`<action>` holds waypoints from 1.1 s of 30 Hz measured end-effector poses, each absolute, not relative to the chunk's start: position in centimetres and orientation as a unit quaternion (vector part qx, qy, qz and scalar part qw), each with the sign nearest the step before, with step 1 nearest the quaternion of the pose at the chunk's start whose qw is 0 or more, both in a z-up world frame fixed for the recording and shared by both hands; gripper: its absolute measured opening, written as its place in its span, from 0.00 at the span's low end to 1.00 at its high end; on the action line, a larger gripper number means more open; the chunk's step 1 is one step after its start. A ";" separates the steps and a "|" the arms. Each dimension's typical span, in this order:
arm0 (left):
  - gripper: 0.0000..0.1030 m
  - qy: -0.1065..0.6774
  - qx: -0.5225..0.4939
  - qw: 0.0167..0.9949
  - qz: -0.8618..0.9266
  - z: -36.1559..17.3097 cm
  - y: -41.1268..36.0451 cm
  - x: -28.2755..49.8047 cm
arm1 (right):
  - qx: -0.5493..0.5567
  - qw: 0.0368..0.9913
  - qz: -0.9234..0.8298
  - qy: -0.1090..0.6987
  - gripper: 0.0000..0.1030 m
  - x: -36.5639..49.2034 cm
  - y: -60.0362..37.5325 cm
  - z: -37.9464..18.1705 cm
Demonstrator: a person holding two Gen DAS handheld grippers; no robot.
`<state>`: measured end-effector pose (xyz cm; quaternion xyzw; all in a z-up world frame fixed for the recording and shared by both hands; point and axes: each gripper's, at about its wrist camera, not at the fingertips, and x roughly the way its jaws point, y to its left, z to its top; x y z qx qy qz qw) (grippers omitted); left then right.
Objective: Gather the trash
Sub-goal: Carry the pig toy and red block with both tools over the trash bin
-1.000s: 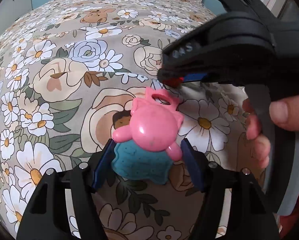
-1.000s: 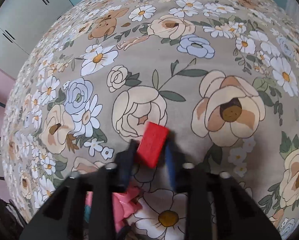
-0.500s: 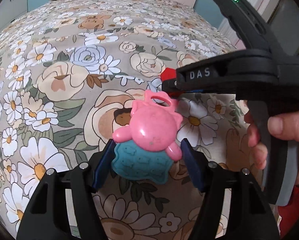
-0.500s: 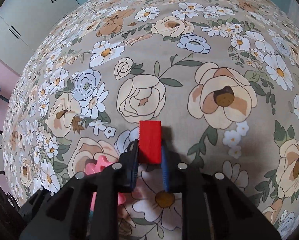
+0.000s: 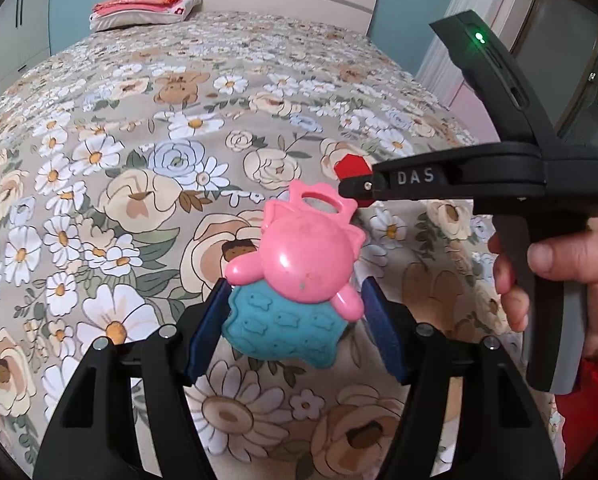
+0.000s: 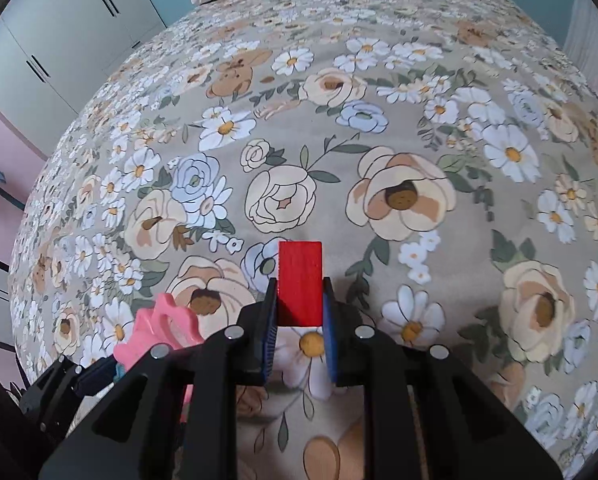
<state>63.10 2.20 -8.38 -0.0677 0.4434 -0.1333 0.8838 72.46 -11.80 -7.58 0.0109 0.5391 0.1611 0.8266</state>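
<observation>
Two hand-held grippers are in use above a bed covered with a beige floral-print bedspread [image 5: 147, 168]. The left hand-held gripper [image 5: 295, 320] is clamped on a plastic toy [image 5: 299, 280] with a glossy pink rounded animal-shaped upper part and a teal scalloped base embossed with small fish shapes; the blue pads [image 5: 209, 328] press on the teal base from both sides. The pink part bears pointed ears, stubby limbs, a cut-out loop handle at its far end and a few small scuff marks. The toy is held clear of the bedspread.

The right hand-held gripper [image 6: 301, 312] is clamped on a red rectangular wooden block [image 6: 300, 280], upright between its blue pads, with roughly the upper half standing proud of the fingertips. Its face is flat, evenly coloured, with faint grain. The block is also off the bed surface. In the left wrist view the person's hand [image 5: 555, 280] grips the right tool's handle, and the red block sits just beyond the toy's loop. Folded red and white bedding [image 5: 147, 6] lies at the headboard end.
</observation>
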 end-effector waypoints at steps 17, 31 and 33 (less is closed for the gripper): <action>0.64 0.383 -0.064 0.909 -0.151 1.1 2.4 52.2 | -0.013 0.856 0.180 0.485 0.22 60.8 -13.2 1.6; 0.64 0.348 -0.057 0.928 -0.121 9.0 3.2 39.8 | -0.042 0.878 0.191 0.437 0.22 47.1 -13.9 9.1; 0.64 0.345 -0.053 0.930 -0.118 9.7 3.1 38.0 | -0.047 0.881 0.193 0.430 0.22 44.8 -14.2 9.9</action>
